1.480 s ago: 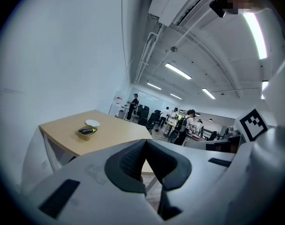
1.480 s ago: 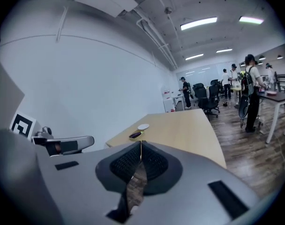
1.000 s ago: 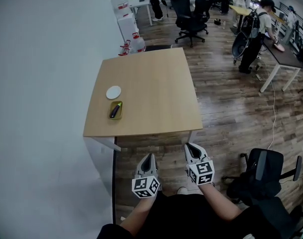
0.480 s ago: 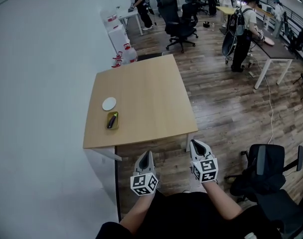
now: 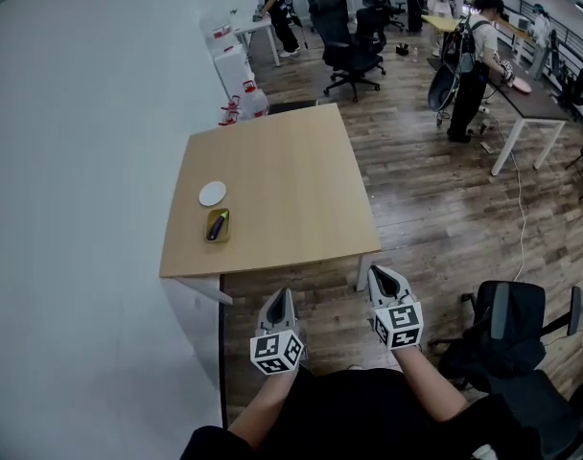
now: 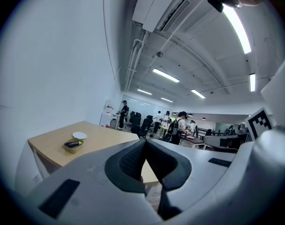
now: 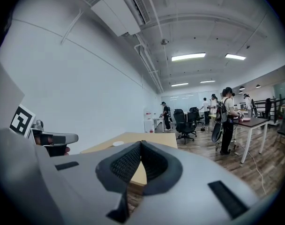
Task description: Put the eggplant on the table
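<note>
The eggplant point(image 5: 217, 226) is pictured lying in a small yellow-green tray point(image 5: 211, 239), just beside a white plate point(image 5: 212, 193), near the left edge of the wooden worktop point(image 5: 291, 180). The left gripper point(image 5: 281, 296) and right gripper point(image 5: 384, 272) are held short of the near edge. The fingers point(image 6: 128, 161) of both are pressed together and nothing is gripped.

The table point(image 5: 301, 180) is finished in pale, honey-toned wood grain, and the floor point(image 5: 445, 228) is planked in dark, streaky brown. The small tray point(image 5: 224, 239) is coloured yellow-green. The eggplant point(image 5: 217, 226) is seen as very dark, probably purple, though it is too small for certainty. The plate point(image 5: 212, 194) is white. The left gripper point(image 5: 283, 297) and right gripper point(image 5: 381, 274) are cased in light grey, their pads point(image 6: 131, 161) are black and finely dimpled, and their cubes point(image 5: 276, 351) are printed with black-and-white square markers.
</note>
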A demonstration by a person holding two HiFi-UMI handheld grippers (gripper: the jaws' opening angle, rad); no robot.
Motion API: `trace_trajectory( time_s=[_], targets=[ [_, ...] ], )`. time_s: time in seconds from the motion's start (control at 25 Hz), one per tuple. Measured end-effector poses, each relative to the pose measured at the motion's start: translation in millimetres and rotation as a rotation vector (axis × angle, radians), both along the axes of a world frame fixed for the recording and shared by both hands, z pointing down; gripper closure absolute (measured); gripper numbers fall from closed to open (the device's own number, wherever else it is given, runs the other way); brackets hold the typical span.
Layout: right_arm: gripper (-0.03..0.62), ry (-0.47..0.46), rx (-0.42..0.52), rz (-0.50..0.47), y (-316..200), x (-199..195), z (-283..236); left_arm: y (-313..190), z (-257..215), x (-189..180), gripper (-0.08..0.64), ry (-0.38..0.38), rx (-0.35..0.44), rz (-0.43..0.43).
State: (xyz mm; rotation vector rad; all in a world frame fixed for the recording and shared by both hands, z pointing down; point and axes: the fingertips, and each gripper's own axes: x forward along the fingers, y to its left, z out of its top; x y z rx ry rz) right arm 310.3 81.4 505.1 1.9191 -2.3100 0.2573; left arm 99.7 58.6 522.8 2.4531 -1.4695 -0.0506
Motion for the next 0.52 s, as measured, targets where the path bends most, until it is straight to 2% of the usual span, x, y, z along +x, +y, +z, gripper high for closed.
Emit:
trace_trajectory(
  time_s=[0.12,0.52],
  targets=[
    [0.532,0.005,-0.01,0.005,2,0,3,5,-2,-6,0.548,-0.031,0.024,-0.017],
    [0.532,0.005,-0.013,-0.016,5,-2,5,16,-5,-5,0.548,-0.009,0.014,-0.042]
  ],
)
